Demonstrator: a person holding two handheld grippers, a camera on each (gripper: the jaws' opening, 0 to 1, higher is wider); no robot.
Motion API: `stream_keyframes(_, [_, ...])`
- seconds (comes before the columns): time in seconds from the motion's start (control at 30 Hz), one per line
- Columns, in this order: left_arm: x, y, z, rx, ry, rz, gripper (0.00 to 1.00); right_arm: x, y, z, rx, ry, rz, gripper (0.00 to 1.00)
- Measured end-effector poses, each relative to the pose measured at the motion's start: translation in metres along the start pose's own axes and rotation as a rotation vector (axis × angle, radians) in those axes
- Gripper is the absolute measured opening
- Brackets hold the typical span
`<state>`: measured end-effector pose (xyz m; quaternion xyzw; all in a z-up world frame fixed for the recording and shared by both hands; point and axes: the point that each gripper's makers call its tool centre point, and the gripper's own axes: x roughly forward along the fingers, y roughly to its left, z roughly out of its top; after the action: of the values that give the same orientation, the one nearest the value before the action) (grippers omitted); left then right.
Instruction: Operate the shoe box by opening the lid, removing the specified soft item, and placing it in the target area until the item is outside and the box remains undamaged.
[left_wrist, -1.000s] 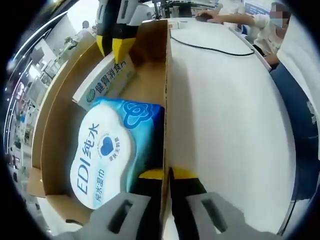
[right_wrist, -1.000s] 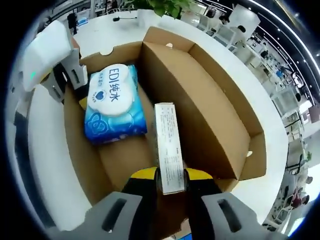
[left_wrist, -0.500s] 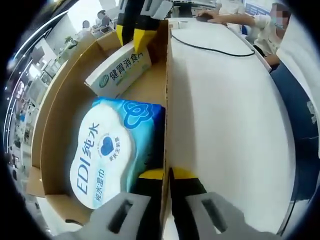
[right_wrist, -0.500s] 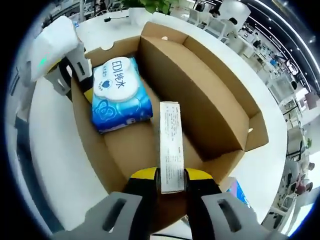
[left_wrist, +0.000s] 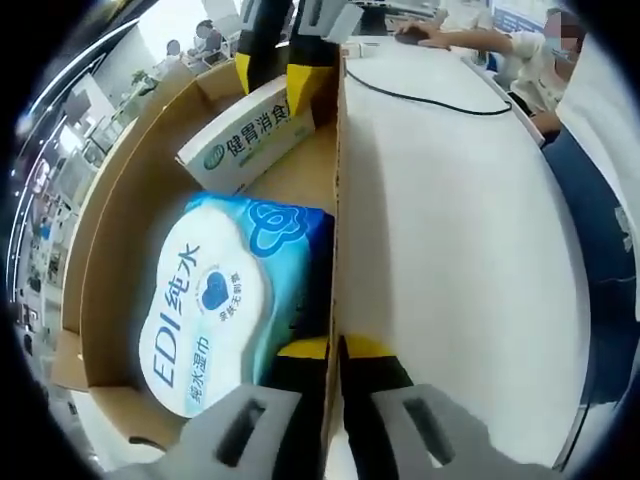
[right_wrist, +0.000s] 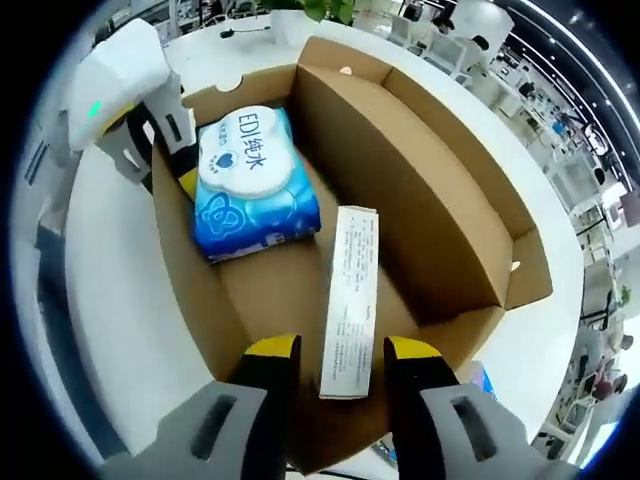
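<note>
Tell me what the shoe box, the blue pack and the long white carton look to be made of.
Shoe box: brown corrugated cardboard, matte, with raw cut edges and folded flaps.
Blue pack: probably soft plastic film, glossy and wrinkled, with a smooth white printed label on top; likely wet wipes.
Long white carton: thin paperboard, it seems, with crisp folded edges and fine print.

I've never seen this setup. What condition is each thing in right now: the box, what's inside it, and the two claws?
Shoe box: open, lid folded back.
Wet wipes pack: lying flat inside the box, untouched.
Slim carton: between the right gripper's spread jaws, above the box floor.
Right gripper: open.
Left gripper: shut on the box's side wall.
</note>
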<state>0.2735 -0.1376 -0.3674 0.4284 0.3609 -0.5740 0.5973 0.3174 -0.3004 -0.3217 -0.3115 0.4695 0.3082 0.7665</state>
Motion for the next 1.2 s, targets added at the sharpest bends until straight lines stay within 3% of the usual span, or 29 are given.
stream_keyframes(0.2, [0.000,0.000,0.000,-0.005,0.000,0.001,0.02,0.015,-0.002,0.019,0.089,-0.037,0.074,0.49])
stream_keyframes(0.47, [0.000,0.000,0.000,0.005,-0.002,0.006,0.02,0.040,0.002,0.018,0.089,-0.001,0.131,0.52])
stream_keyframes(0.73, [-0.001,0.001,0.001,0.007,-0.004,0.004,0.02,0.042,0.003,0.022,0.123,-0.032,0.151,0.47])
stream_keyframes(0.87, [-0.001,0.001,0.001,0.006,-0.005,0.001,0.02,0.043,0.003,0.017,0.120,-0.010,0.155,0.44])
stream_keyframes(0.93, [-0.001,0.001,0.001,0.007,-0.005,0.001,0.02,0.043,0.004,0.018,0.156,-0.024,0.166,0.38])
stream_keyframes(1.0, [-0.001,0.000,0.001,0.007,-0.006,0.003,0.02,0.043,0.005,0.016,0.139,-0.010,0.166,0.32])
stream_keyframes(1.2, [0.000,0.000,0.000,0.011,-0.007,0.003,0.02,0.046,0.009,0.015,0.149,-0.014,0.173,0.32])
